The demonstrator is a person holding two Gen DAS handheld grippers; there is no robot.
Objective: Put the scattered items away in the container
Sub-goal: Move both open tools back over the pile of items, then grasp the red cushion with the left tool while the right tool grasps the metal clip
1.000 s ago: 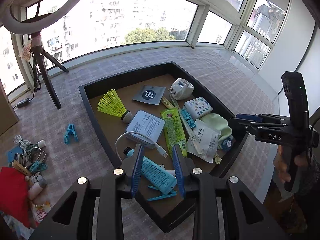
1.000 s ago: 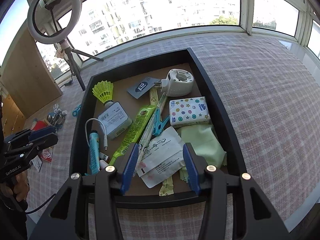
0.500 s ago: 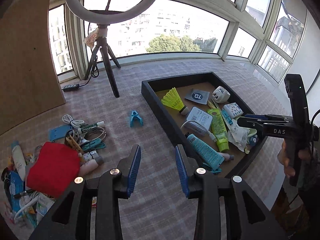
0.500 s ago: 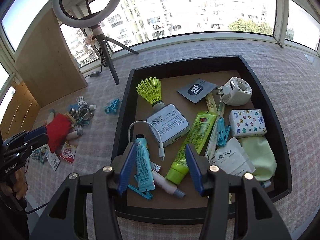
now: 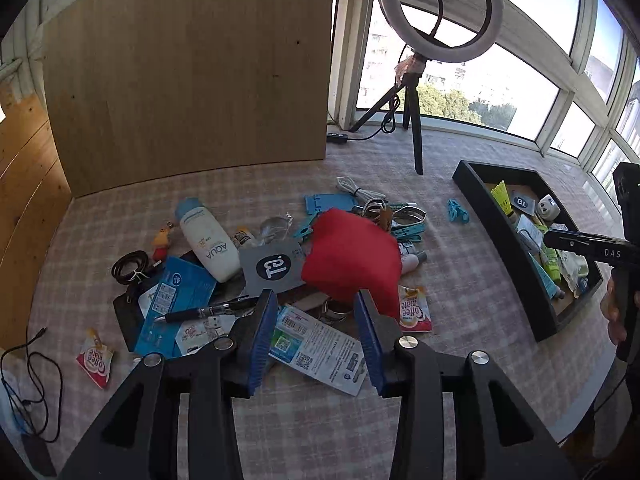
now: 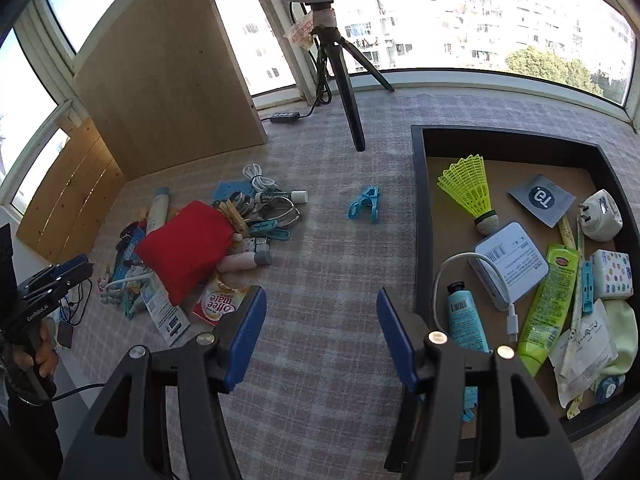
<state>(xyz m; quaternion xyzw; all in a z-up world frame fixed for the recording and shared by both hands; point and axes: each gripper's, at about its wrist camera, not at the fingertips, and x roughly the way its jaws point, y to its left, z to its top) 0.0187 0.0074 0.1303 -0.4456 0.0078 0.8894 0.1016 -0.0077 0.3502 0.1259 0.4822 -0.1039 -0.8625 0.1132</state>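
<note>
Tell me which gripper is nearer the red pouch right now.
Left. The left gripper hovers open at the near edge of the red pouch. The right gripper is open over bare tablecloth between the pile and the black tray.

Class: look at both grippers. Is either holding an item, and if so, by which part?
Nothing is held. The left gripper and the right gripper are both open and empty above the table.

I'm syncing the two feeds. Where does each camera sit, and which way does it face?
Left wrist: on the left tool, open, facing the pile around the red pouch; the right tool and hand show at far right.
Right wrist: on the right tool, open, facing cloth between pile and tray; the left tool shows at far left.
Shared: red pouch, tray, ring light.
</note>
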